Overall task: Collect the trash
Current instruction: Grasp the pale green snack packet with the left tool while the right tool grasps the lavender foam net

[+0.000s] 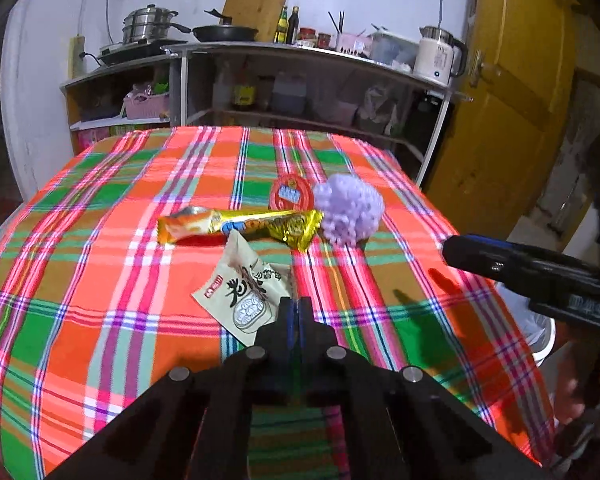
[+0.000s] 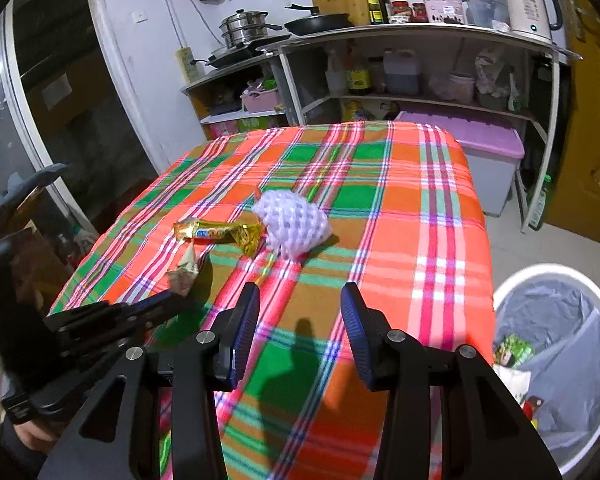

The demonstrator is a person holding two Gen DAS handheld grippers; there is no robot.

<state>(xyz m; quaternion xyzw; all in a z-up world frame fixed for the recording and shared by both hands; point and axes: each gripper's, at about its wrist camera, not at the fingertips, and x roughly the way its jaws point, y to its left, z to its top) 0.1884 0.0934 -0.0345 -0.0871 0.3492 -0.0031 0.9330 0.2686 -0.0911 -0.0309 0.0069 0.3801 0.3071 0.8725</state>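
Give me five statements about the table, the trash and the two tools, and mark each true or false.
1. The left tool is shut on a corner of the beige snack wrapper. True.
2. The right tool grips the purple foam net. False: its jaws stand open and empty, with the net lying farther off on the plaid tablecloth.
3. The gold wrapper lies beside the foam net. True.
4. The trash bin stands on the table. False: it is on the floor past the table's right edge, lined with a grey bag.
5. The bin is empty. False: a few wrappers already lie inside.
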